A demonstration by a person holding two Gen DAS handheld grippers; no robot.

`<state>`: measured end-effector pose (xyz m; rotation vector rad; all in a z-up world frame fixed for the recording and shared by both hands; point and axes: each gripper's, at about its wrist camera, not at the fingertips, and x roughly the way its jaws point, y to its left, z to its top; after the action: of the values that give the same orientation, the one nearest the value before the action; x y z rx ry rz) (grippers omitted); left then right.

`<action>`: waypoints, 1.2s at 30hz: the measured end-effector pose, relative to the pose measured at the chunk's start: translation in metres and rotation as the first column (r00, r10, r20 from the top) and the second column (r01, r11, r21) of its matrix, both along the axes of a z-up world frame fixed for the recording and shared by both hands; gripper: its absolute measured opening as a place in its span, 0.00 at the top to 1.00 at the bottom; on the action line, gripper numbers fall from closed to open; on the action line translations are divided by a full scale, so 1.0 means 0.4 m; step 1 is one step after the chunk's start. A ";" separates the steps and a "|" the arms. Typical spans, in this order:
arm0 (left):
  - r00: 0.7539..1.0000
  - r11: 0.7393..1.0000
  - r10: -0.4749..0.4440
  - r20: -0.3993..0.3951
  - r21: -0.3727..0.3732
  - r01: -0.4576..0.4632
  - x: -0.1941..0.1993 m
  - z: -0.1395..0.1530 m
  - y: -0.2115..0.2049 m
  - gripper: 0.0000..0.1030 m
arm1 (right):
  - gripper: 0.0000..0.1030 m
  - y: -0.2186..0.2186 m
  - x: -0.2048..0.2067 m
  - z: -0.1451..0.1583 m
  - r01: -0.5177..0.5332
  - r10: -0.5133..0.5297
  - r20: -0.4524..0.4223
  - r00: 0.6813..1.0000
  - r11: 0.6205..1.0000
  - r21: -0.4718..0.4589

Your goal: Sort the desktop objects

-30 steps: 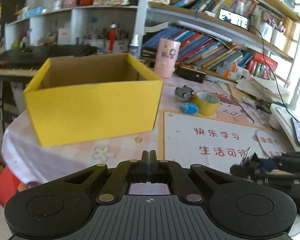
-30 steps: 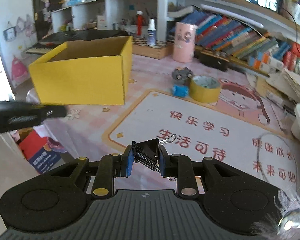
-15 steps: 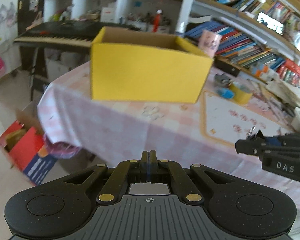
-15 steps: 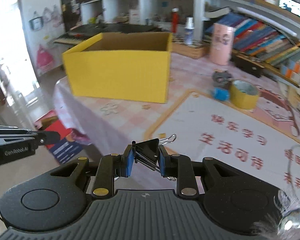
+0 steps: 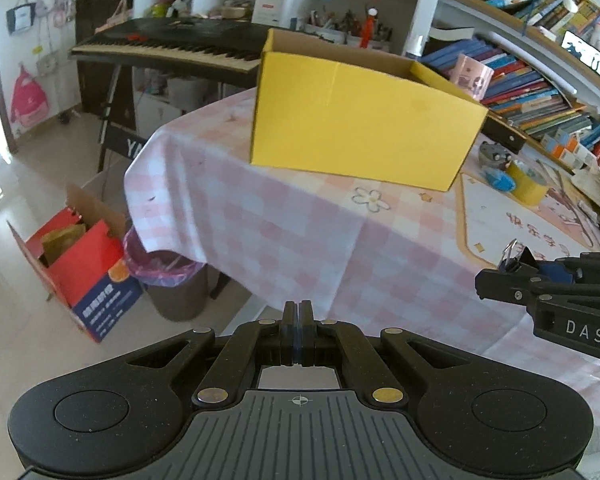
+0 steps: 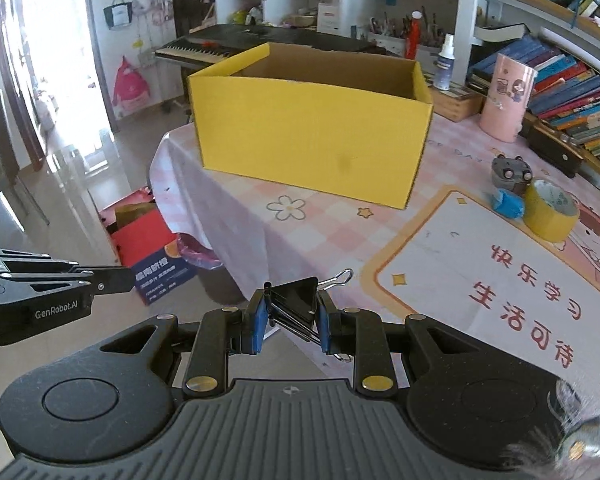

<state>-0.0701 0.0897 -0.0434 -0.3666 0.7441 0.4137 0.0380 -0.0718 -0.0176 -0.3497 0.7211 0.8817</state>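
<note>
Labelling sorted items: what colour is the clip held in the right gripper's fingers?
Black, with silver wire handles; the binder clip shows best in the right wrist view.

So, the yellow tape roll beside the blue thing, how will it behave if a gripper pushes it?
The yellow tape roll lies flat on its side on the mat, so it would probably slide, not roll. It looks rigid. It seems to touch the blue object, which would likely move too.

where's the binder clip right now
The black binder clip is clamped in the right claw, bottom centre of the right wrist view, held over the near table edge, short of the yellow box.
</note>
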 end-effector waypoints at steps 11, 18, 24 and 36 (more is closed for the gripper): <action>0.934 0.932 0.354 -0.053 -0.065 -0.357 -0.164 -0.073 -0.006 1.00 | 0.77 0.107 -0.035 -0.046 -0.288 0.286 -0.047 0.957 0.956 -0.061; 0.736 0.734 0.671 -0.097 -0.055 -0.677 -0.359 -0.118 -0.033 1.00 | 0.77 0.204 -0.124 -0.081 -0.559 0.556 -0.062 0.829 0.828 -0.048; 0.500 0.499 0.862 -0.087 -0.036 -0.866 -0.536 -0.146 -0.026 1.00 | 0.77 0.296 -0.226 -0.084 -0.731 0.730 -0.039 0.683 0.682 -0.036; 0.083 0.075 0.992 -0.096 -0.088 -0.993 -0.893 -0.358 0.143 1.00 | 0.77 0.596 -0.521 -0.145 -0.876 0.878 0.025 0.478 0.479 -0.050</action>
<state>-0.4275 0.1468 -0.1867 -1.0361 0.3884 1.7587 -0.1704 0.1665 -0.0756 -0.8128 0.4694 1.8585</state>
